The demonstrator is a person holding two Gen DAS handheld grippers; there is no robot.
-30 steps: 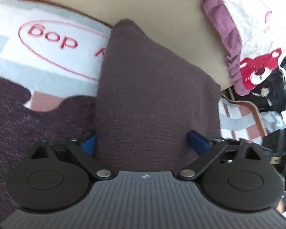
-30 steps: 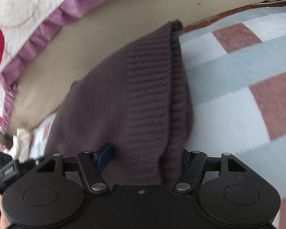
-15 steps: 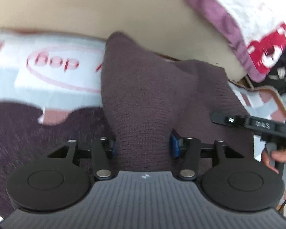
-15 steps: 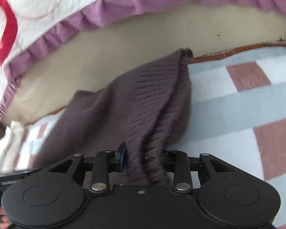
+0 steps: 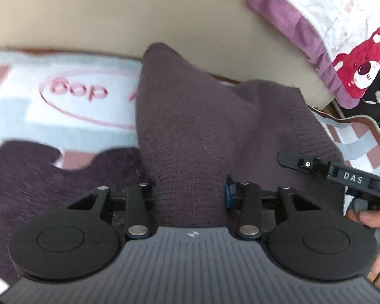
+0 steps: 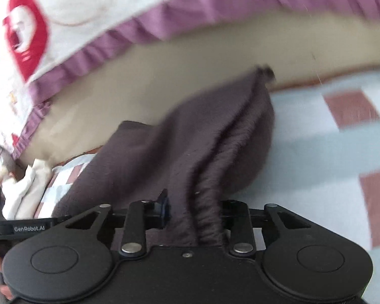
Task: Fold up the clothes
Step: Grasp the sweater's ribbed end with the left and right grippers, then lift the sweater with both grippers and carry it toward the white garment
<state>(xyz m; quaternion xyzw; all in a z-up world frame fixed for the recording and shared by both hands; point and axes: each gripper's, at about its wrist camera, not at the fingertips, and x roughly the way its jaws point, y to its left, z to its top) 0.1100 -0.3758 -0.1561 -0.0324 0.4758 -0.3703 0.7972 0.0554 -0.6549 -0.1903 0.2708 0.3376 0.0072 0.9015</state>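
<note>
Now dark knit sweater (image 5: 190, 136) bunched between both closed tongs, left tongs (image 5: 190, 195) and right tongs (image 6: 195, 210).

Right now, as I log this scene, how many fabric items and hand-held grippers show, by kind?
Dark purple knit garment: 1
Checked blanket: 1
Bear-print quilt with purple frill: 1
Hand-held grippers, left and right, both clamped on the garment: 2
Total: 5

Soft, even daylight lit both views, with no glare. The right wrist view smeared with motion blur. Fisheye bending curved the edges.
</note>
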